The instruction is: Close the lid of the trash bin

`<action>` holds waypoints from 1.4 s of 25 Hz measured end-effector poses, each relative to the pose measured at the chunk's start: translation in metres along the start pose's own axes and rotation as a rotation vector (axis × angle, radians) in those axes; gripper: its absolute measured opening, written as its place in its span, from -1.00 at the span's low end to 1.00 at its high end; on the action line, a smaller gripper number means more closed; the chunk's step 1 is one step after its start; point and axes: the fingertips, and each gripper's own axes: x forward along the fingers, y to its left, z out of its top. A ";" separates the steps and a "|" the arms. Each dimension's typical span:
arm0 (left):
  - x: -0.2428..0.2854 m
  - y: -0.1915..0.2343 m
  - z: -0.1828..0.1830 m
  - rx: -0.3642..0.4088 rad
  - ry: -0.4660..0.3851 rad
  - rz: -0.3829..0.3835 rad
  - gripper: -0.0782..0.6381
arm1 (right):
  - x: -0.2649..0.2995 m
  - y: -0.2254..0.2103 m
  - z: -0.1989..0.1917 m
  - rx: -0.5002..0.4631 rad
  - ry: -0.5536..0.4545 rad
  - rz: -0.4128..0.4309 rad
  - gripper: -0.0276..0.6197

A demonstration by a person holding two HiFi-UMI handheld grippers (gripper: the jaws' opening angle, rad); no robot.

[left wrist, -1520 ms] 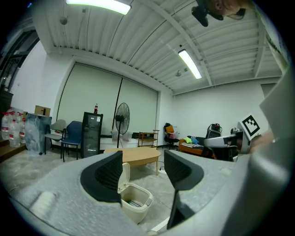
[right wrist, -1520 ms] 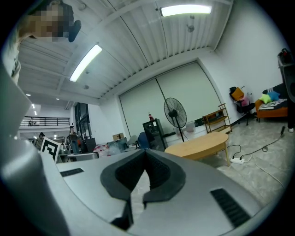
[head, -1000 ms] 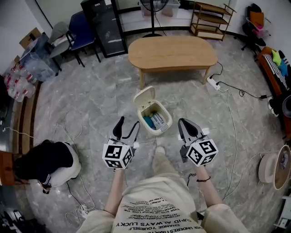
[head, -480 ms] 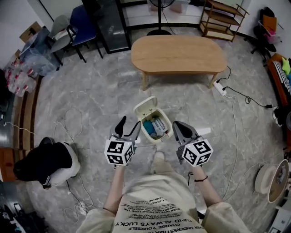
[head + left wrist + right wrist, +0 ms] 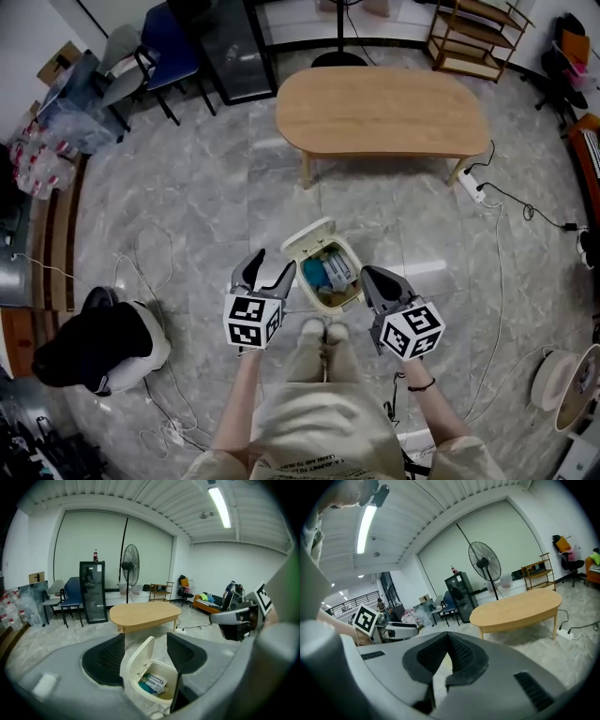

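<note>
Standing over the small cream plastic trash bin (image 5: 342, 302), a person is holding the left gripper (image 5: 265, 267) just left of it, jaws spread and empty, and the right gripper (image 5: 369, 276) just right, jaws pressed together. The bin's hinged lid (image 5: 306, 236) is standing open at its far edge.

The person now stands closer to the trash bin (image 5: 330, 302). It lies between the left tool (image 5: 270, 264) and the right tool (image 5: 370, 277) rather than ahead of their tips, and the person's shoes (image 5: 323, 328) now show just beside its near rim.
</note>
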 end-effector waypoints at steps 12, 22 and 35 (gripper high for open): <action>0.085 0.019 -0.046 0.086 0.149 -0.088 -0.03 | 0.056 -0.015 -0.066 0.072 0.055 -0.022 -0.90; 0.135 0.011 -0.071 0.246 0.252 -0.199 -0.03 | 0.055 -0.022 -0.136 0.154 0.136 -0.094 -0.90; 0.142 -0.003 -0.081 0.303 0.266 -0.264 -0.03 | 0.055 -0.026 -0.143 0.194 0.082 -0.169 -0.90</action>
